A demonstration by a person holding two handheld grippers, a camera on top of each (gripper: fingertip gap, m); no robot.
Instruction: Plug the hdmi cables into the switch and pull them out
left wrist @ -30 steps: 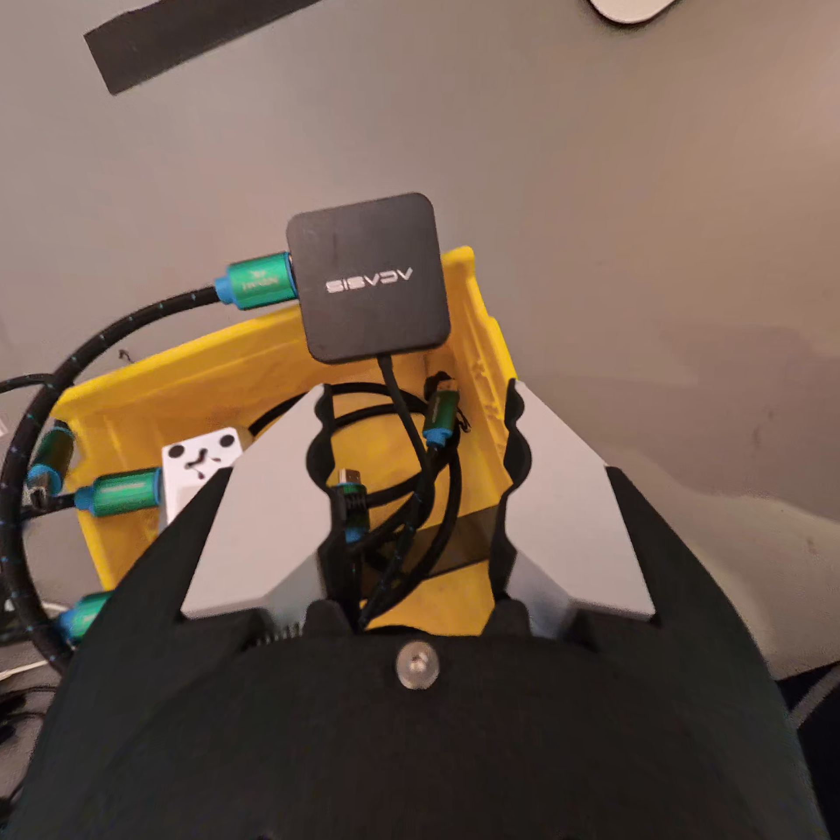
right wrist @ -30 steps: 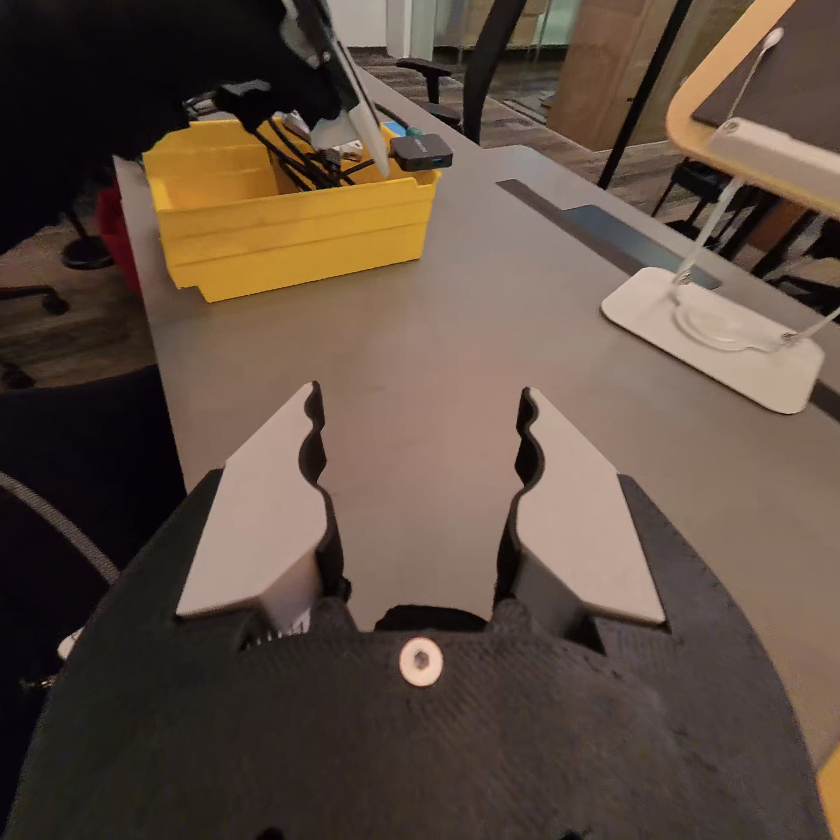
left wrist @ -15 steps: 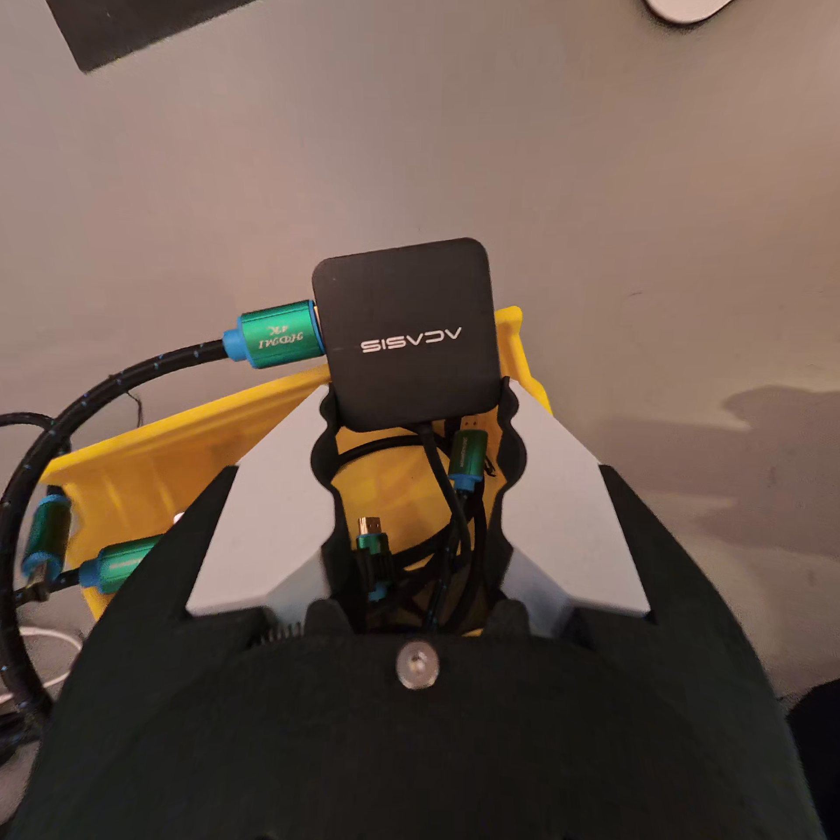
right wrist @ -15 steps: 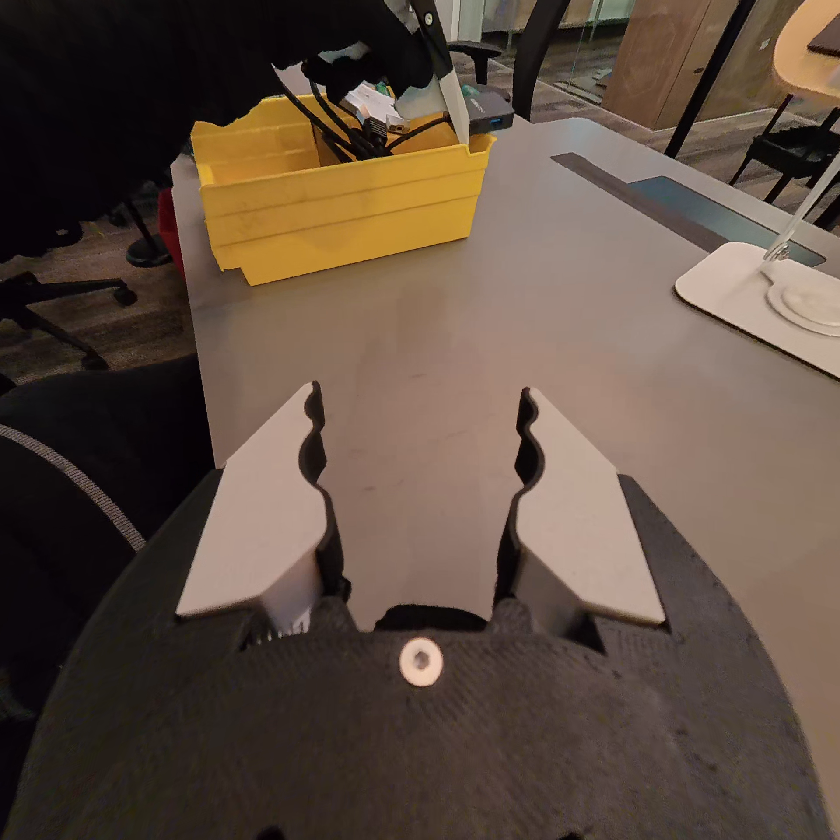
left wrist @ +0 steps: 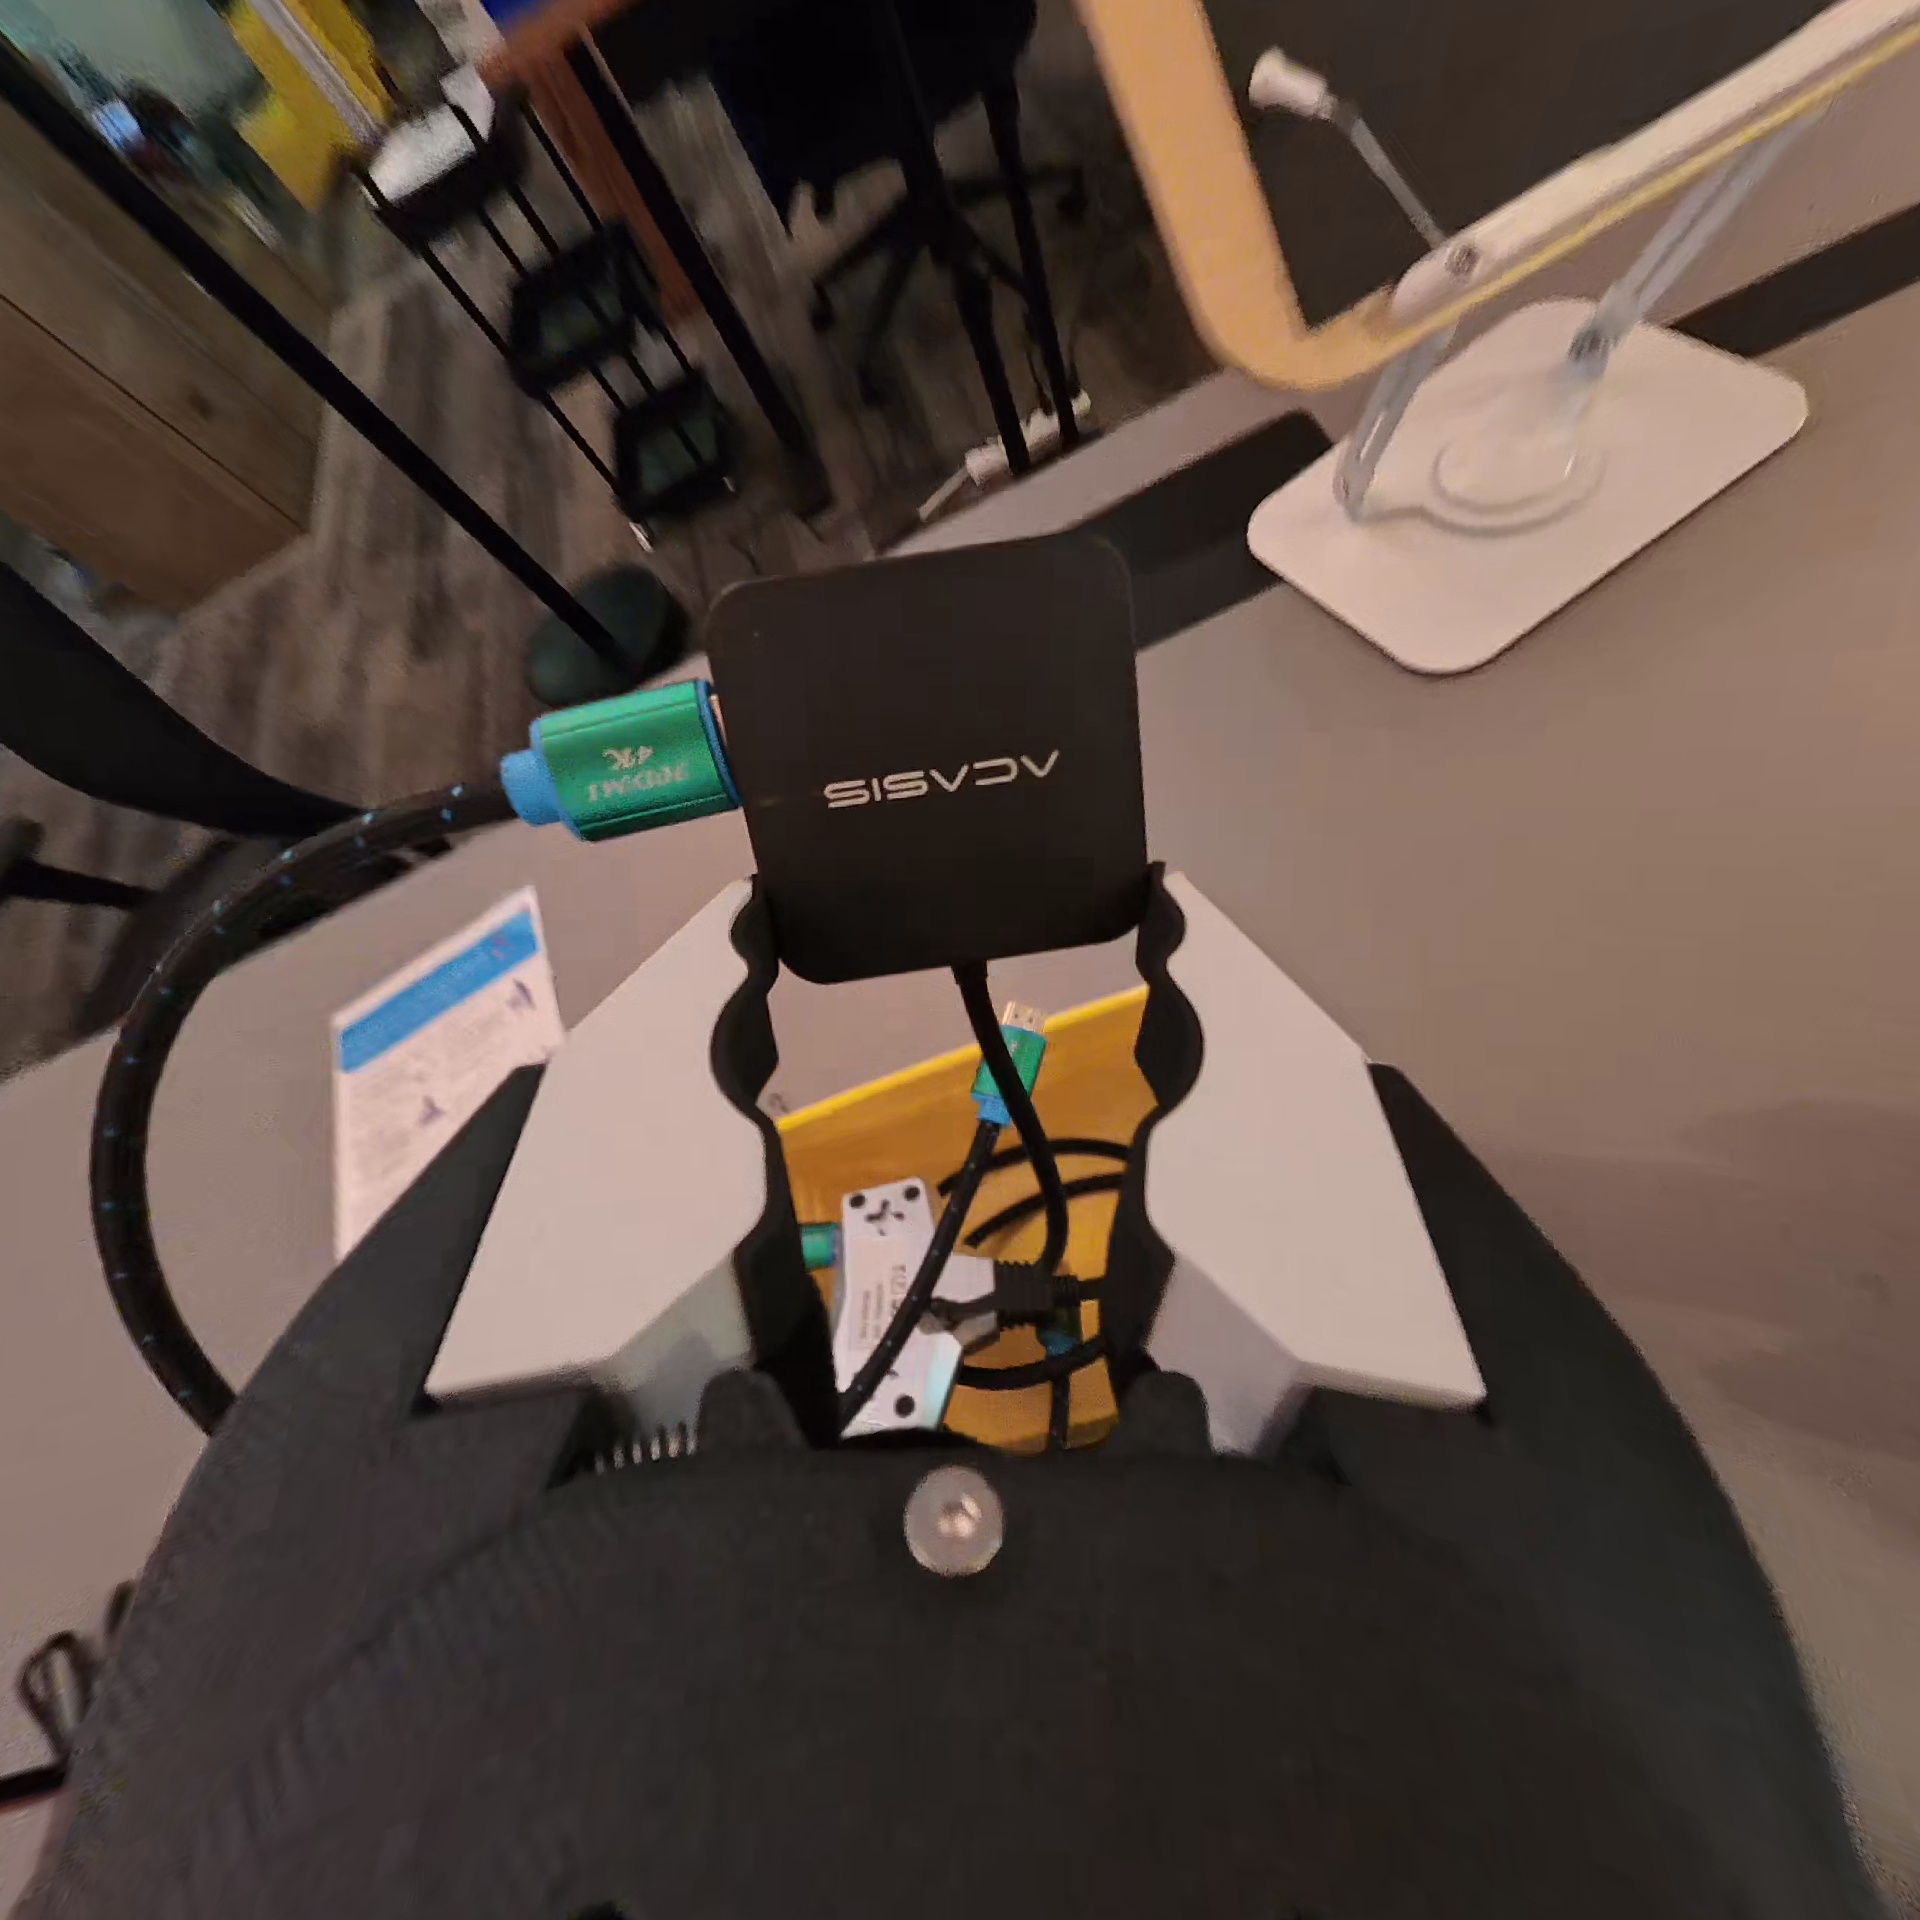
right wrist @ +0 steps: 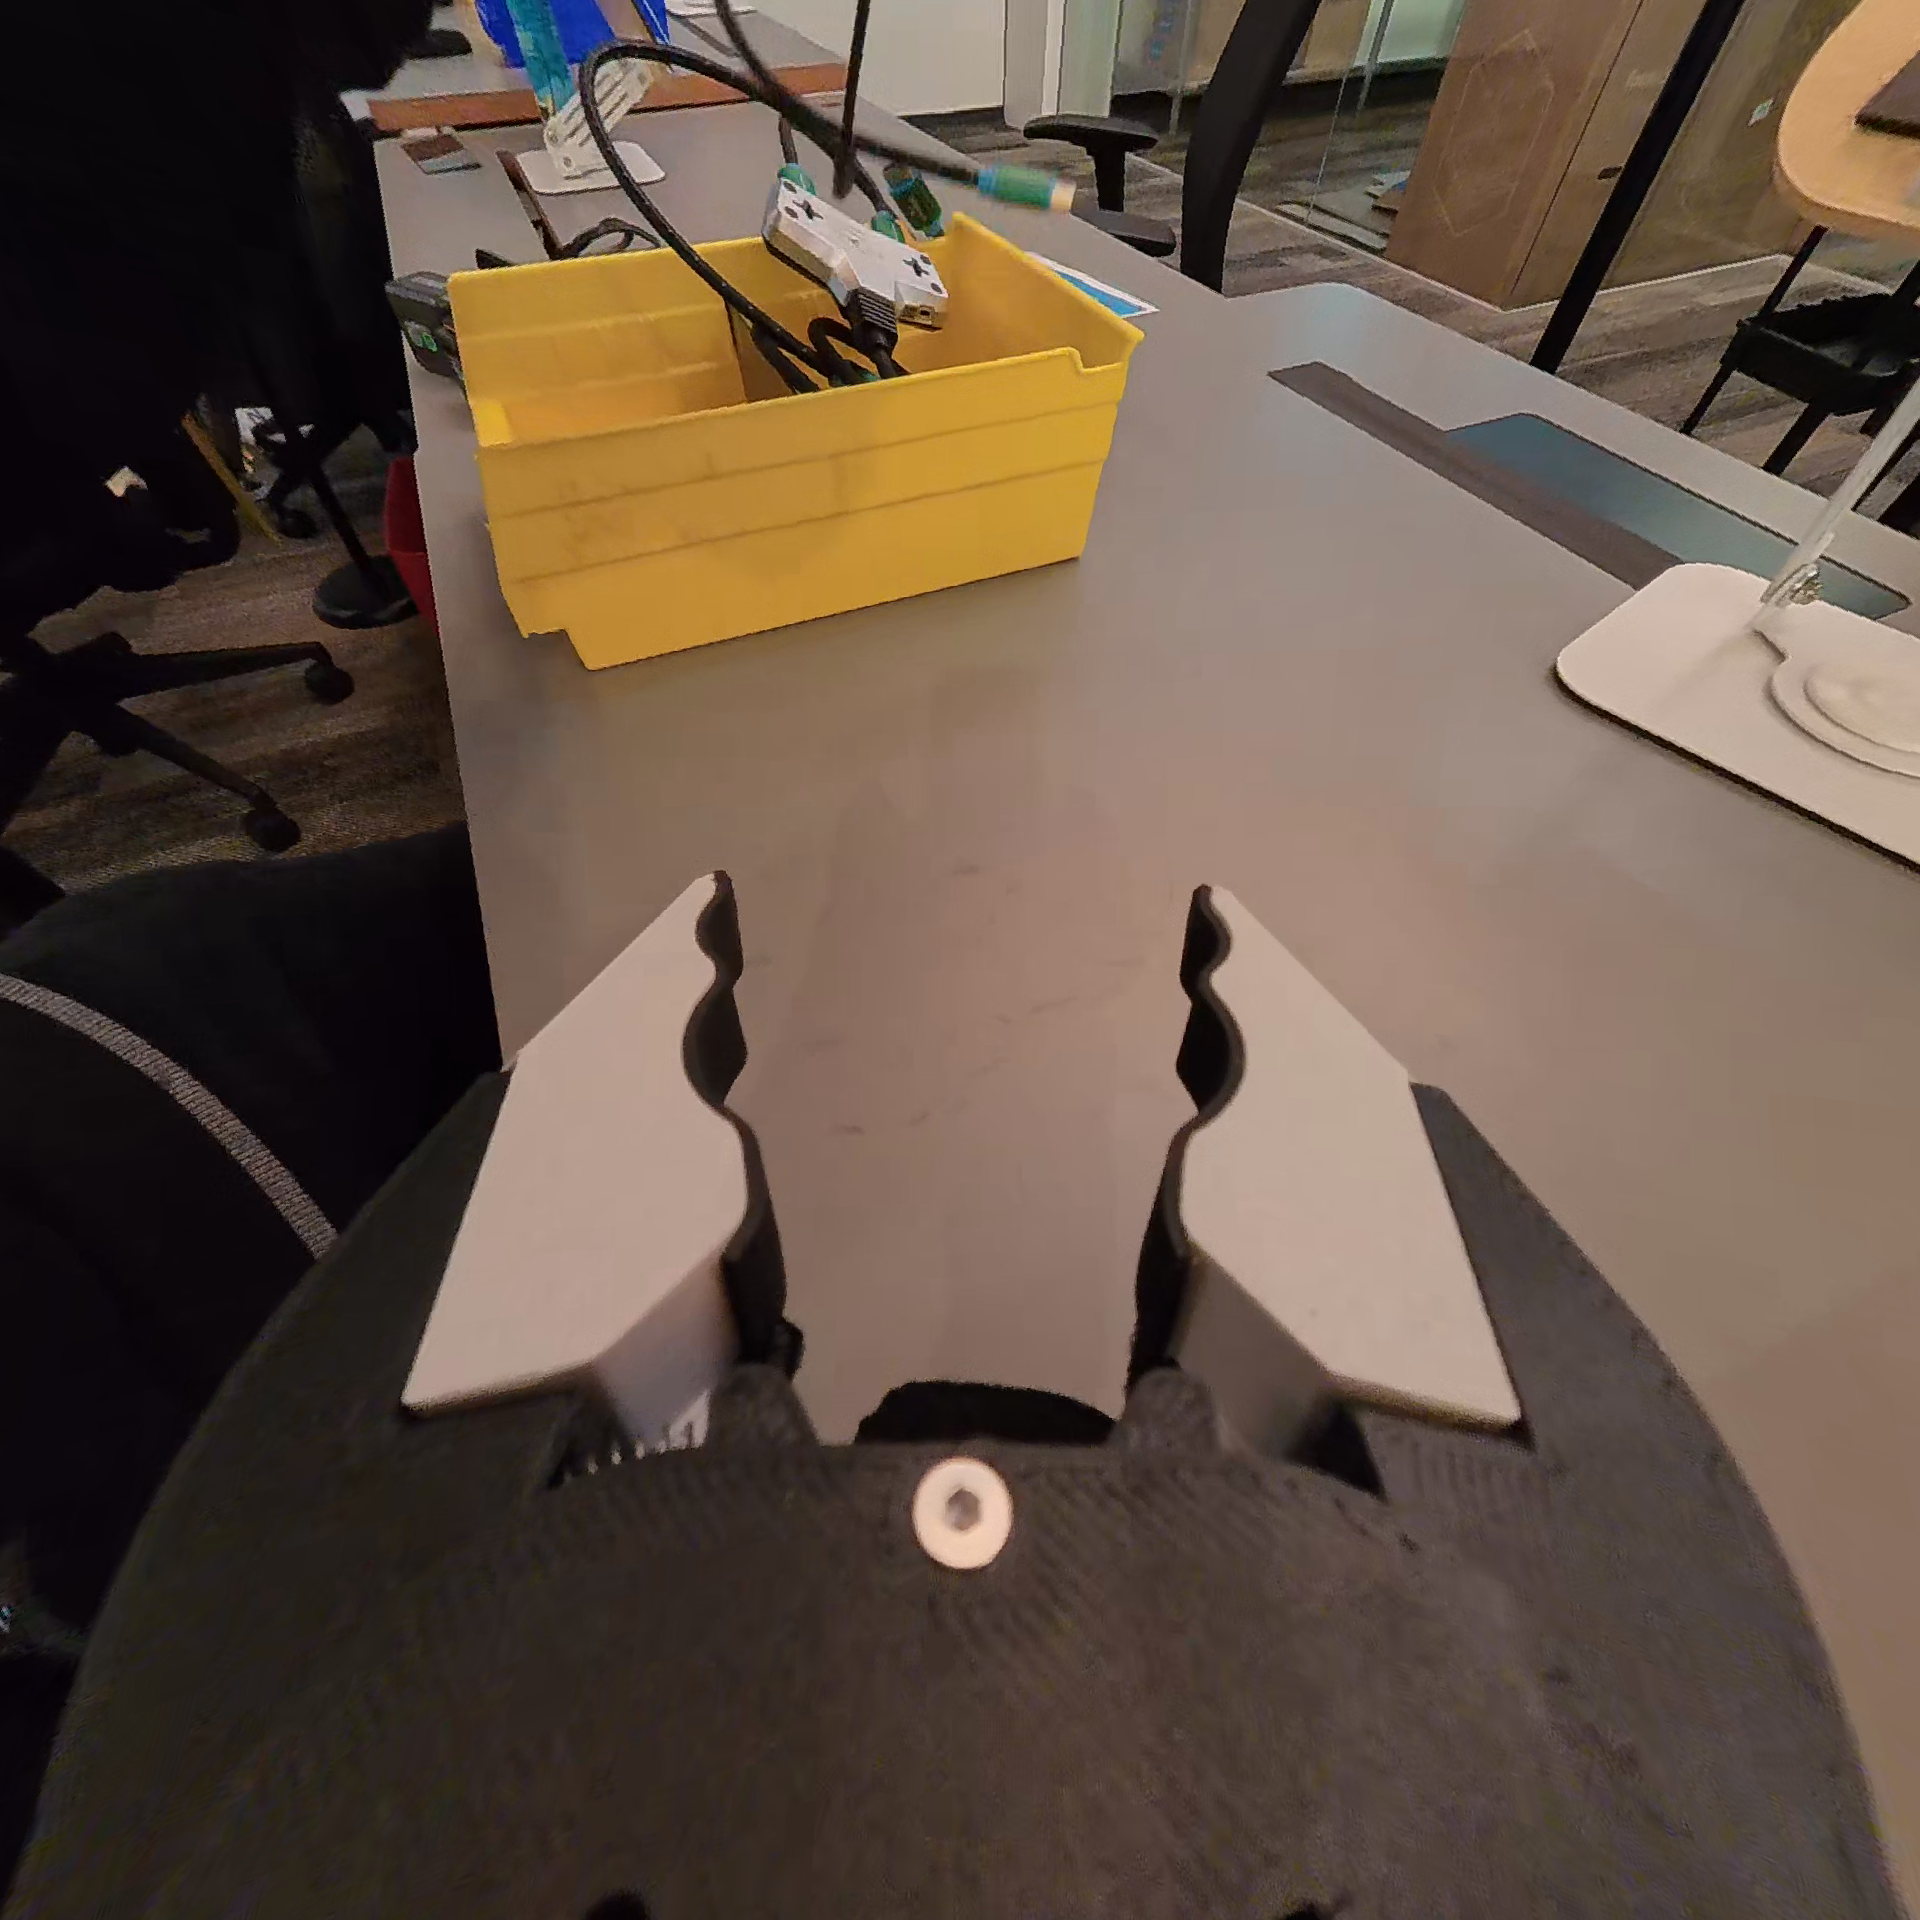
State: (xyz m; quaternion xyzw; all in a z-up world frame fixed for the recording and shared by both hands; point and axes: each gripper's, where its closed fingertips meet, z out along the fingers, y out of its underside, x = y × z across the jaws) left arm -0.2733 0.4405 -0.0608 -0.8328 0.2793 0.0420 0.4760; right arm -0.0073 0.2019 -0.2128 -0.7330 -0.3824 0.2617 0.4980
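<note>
Grey desk (right wrist: 1195, 727), left gripper (left wrist: 951, 914) raised, clasping switch (left wrist: 930, 758)

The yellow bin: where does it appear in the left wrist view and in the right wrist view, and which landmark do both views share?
Left wrist view: the yellow bin shows only in the gap between the gripper's own fingers, below the held black switch.
Right wrist view: the whole bin stands upper left of centre on the grey table, cables spilling out of it.
Shared landmark: the white stand base, at the right in both.
</note>
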